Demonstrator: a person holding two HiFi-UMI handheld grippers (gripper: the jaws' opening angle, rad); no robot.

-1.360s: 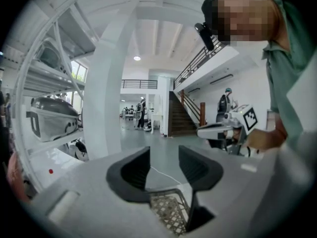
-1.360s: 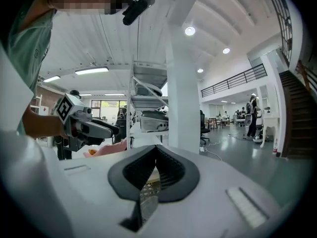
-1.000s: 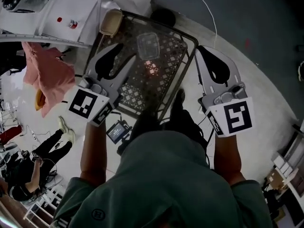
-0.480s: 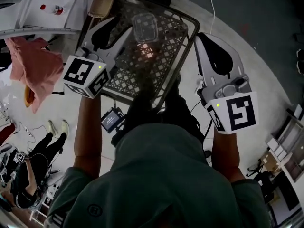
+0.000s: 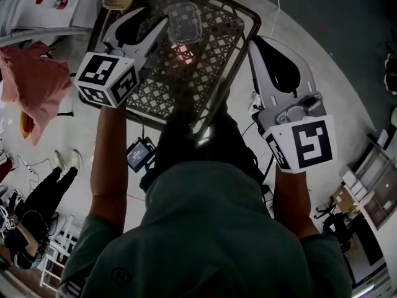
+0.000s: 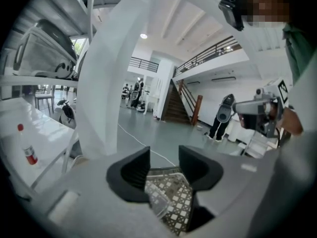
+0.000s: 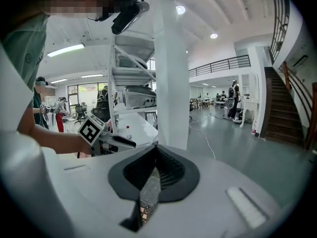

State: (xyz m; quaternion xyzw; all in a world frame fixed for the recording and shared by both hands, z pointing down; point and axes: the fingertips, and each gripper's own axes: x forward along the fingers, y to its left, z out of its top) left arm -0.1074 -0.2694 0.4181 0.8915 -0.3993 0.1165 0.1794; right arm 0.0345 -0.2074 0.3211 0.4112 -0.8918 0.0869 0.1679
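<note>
A black wire-mesh basket (image 5: 180,89) stands on the floor in front of the person. A clear plastic container (image 5: 184,20) lies in it, with a small reddish thing (image 5: 185,54) just behind it. My left gripper (image 5: 155,17) is open and hangs over the basket's left side, its tips close to the container. The left gripper view looks down between the jaws (image 6: 163,155) onto the mesh (image 6: 178,209) and the container (image 6: 156,202). My right gripper (image 5: 260,42) is shut and empty, off the basket's right rim. Its pads (image 7: 156,150) meet.
A white pillar (image 6: 106,83) and a shelf rack with white shells (image 7: 133,95) stand close ahead. A red-capped bottle (image 6: 27,150) sits on a white table. Pink cloth (image 5: 34,82) hangs at left, a seated person (image 5: 37,203) below it. Stairs (image 6: 176,108) and a standing person (image 6: 223,115) are farther off.
My left gripper has moved forward and inward over the basket, nearer the clear container. My right gripper has stayed shut beside the basket's right rim.
</note>
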